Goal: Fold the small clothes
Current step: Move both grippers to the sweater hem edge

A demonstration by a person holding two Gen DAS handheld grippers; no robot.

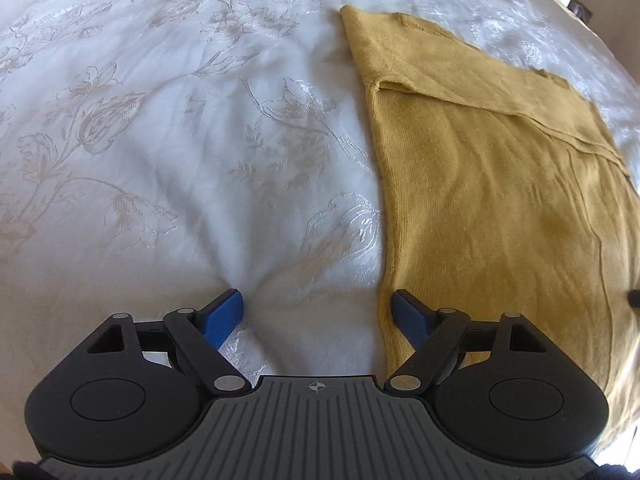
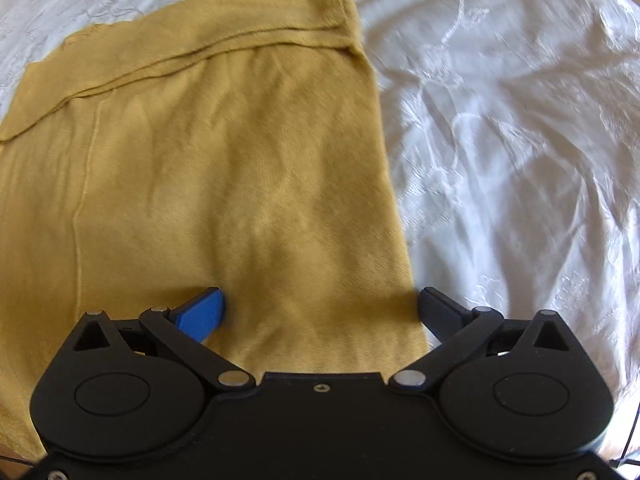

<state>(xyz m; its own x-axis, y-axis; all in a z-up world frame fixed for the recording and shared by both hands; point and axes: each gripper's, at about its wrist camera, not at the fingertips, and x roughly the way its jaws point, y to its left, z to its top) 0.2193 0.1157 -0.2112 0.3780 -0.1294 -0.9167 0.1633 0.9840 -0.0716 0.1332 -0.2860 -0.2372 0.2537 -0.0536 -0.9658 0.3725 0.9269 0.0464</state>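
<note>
Both views look forward and down along the fingers of a hand-held gripper, held close above a bed [image 1: 168,128] with a white embroidered cover. The left wrist view sits over the cover, with a mustard garment [image 1: 500,200] filling its right side. The right wrist view sits over that garment, with bare cover on its right. They share the garment and its folded band.

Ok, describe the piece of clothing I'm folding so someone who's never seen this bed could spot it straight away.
Start from the white bedspread with its embroidered flower pattern, which fills both views. Lying flat on it is the mustard-yellow knit garment, with a band of its fabric folded across its far end. It is the only coloured item on the white cloth.
</note>
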